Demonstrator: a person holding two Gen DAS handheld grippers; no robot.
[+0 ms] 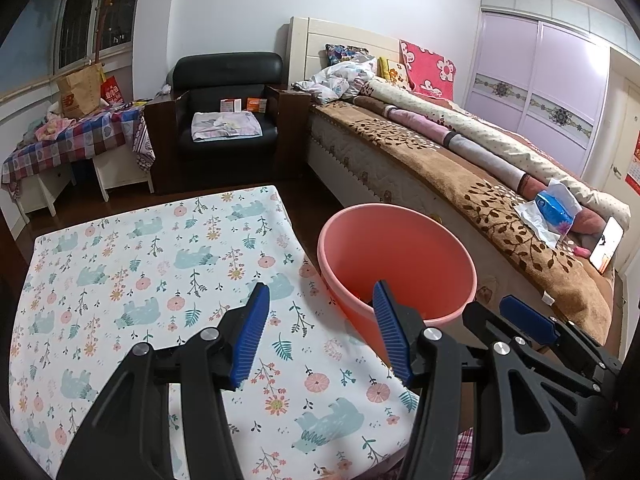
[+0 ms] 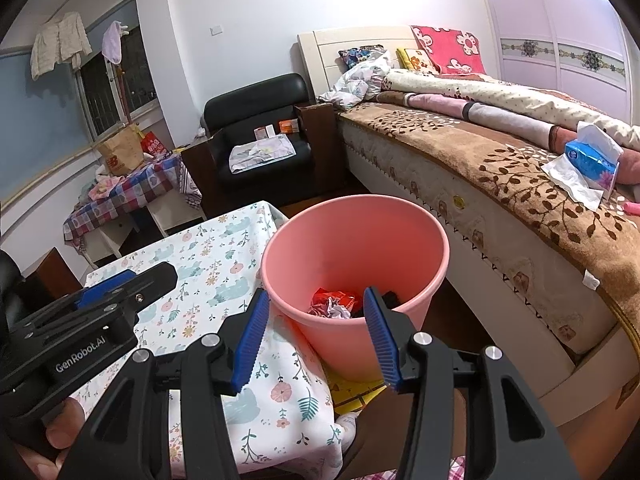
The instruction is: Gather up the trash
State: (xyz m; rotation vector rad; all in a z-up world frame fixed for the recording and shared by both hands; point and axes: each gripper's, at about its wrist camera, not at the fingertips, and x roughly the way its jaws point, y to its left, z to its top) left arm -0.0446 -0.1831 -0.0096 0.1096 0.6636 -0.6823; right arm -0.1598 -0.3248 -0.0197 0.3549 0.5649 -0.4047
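Note:
A pink bin (image 2: pixel 360 240) stands on the floor between the table and the bed, and it also shows in the left wrist view (image 1: pixel 400 248). Crumpled red, white and dark trash (image 2: pixel 334 304) lies at its bottom. My right gripper (image 2: pixel 316 300) is open and empty, above the bin's near rim. My left gripper (image 1: pixel 322 296) is open and empty, over the table's right edge beside the bin. The left gripper's body shows in the right wrist view (image 2: pixel 100 304), and the right gripper's body shows in the left wrist view (image 1: pixel 540 328).
A table with a floral bear cloth (image 1: pixel 140 280) lies left of the bin. A bed (image 2: pixel 520 184) on the right carries a blue tissue pack (image 2: pixel 592 160) and a loose tissue (image 2: pixel 572 180). A black armchair (image 1: pixel 228 112) and a checked-cloth side table (image 1: pixel 72 140) stand behind.

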